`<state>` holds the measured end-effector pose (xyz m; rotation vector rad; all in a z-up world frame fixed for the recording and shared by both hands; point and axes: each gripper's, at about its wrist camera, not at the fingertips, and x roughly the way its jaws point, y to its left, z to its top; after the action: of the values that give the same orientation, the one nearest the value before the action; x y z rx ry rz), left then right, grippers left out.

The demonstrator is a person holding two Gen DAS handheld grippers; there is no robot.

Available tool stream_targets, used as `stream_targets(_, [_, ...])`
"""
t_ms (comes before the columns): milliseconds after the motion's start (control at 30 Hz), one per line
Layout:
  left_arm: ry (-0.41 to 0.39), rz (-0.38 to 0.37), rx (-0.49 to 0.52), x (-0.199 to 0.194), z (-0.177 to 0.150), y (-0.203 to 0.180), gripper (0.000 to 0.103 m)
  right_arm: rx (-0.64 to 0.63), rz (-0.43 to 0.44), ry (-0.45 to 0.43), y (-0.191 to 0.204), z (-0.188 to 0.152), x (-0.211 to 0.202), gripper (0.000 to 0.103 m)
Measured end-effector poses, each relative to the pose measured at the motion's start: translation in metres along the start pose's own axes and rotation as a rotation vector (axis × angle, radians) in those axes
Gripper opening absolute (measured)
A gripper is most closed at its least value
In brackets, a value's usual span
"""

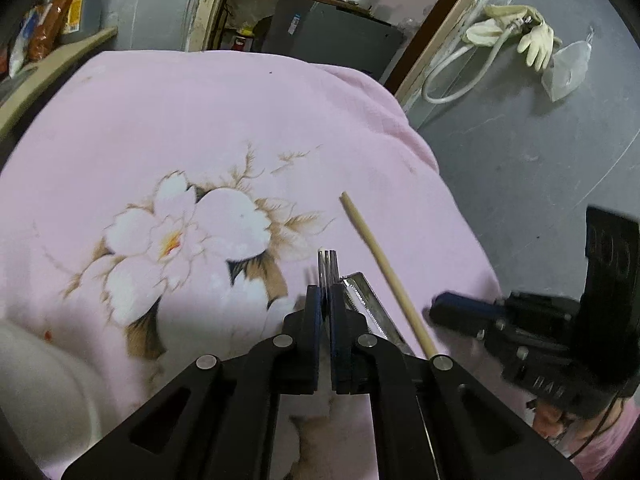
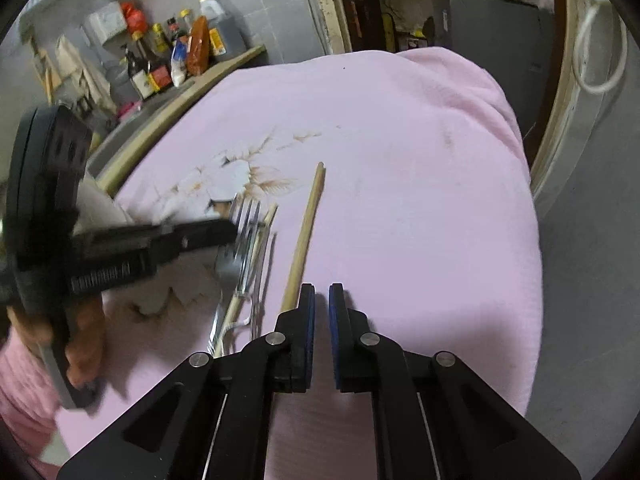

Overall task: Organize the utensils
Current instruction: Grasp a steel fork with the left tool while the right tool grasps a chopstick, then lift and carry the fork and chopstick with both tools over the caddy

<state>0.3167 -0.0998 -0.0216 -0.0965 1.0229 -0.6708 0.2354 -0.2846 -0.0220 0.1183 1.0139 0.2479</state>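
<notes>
My left gripper (image 1: pixel 326 296) is shut on a metal fork (image 1: pixel 328 261), whose tines stick out past the fingertips. Just right of it a serrated knife (image 1: pixel 370 300) and a wooden chopstick (image 1: pixel 376 256) lie on the pink cloth. In the right wrist view the same chopstick (image 2: pixel 306 228) lies just left of my right gripper (image 2: pixel 322 296), which is shut with nothing between its pads. There the left gripper (image 2: pixel 230 230) holds the fork (image 2: pixel 245 228) above a second chopstick (image 2: pixel 269 216) and the knife (image 2: pixel 216 328). The right gripper (image 1: pixel 434 312) shows at the right edge.
A pink floral blanket (image 1: pixel 200 112) covers the table, which drops off at the right to a grey floor. Bottles and packets (image 2: pixel 172 52) stand on a ledge at the back left. Gloves and a hose (image 1: pixel 520 32) lie by the door frame. A hand (image 2: pixel 80 360) grips the left tool.
</notes>
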Motion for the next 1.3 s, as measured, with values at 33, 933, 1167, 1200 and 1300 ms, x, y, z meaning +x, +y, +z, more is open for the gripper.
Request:
stream_targets(33, [0.005,0.004,-0.005,-0.001,-0.001,0.000,0.002,0.016,0.020,-0.006,-0.001,0.002,0.000,0.007])
stream_targets(933, [-0.280,0.099,0.151,-0.065,-0.043,-0.035,0.001,-0.119,-0.055,-0.376,0.052,-0.030,-0.051,0.005])
stream_targets(1167, [-0.486,0.156,0.203,-0.098,-0.070,-0.054,0.000,-0.227,-0.186,-0.752,0.094,-0.075,-0.096,0.005])
stream_targets(1200, [-0.517,0.167,0.209,-0.103,-0.073,-0.054,0.000,-0.241,-0.213,-0.791,0.099,-0.080,-0.099,0.005])
stream_targets(1300, [-0.607,0.211,0.225,-0.116,-0.084,-0.058,0.000,-0.268,-0.283,-0.884,0.111,-0.088,-0.103,0.005])
